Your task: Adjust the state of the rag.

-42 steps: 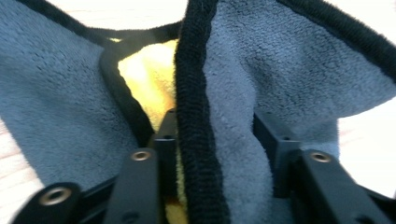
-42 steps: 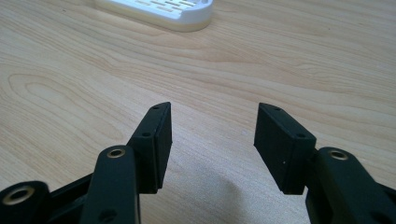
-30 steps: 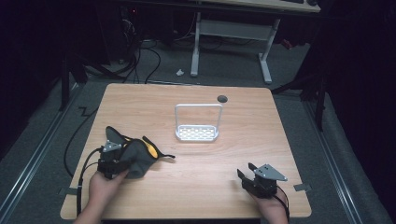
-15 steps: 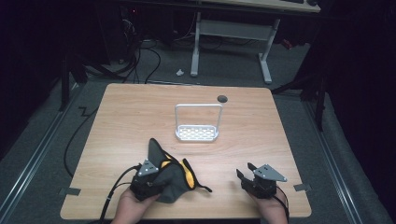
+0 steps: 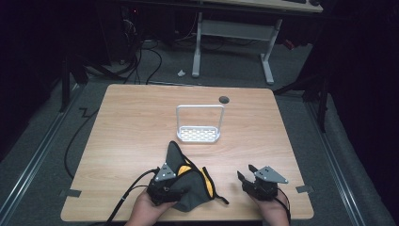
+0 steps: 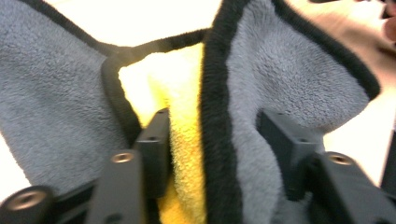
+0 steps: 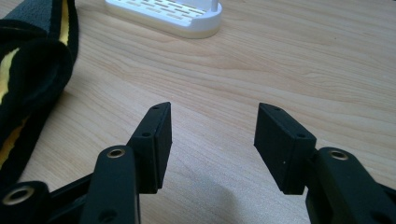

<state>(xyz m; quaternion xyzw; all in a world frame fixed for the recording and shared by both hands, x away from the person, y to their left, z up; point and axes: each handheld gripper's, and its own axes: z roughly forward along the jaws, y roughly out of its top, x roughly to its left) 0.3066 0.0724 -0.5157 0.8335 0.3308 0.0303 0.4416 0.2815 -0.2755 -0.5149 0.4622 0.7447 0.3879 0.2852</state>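
In the high view the left tool (image 5: 171, 184) sits at the lower middle of the frame, its tips buried in a grey and yellow cloth (image 5: 190, 181), so the contact there is hard to make out. The left tool view settles it: the cloth (image 6: 261, 93) fills the frame, a yellow fold and a black-edged grey fold lie between the jaws, and the left jaw touches the yellow pile while the right jaw stands off with grey fabric bulging in front of it. The jaws have just been opening; the tool is released, with cloth loosely between them. The cloth's edges are cut off at every side of that frame.

The right tool (image 5: 251, 178) rests at the lower right of the high view, near the front edge of the surface (image 5: 136, 122), with the hand partly cut off by the bottom of the frame. In the right tool view its jaws are spread wide over bare wood, grasping nothing; the cloth (image 7: 32, 70) shows at the left edge, near but apart.

A white rack (image 5: 199, 123) stands upright in the middle of the surface, just above the cloth in the picture, not touching it. A dark round hole (image 5: 224, 100) lies beyond it. The upper left and right parts of the surface are bare wood.
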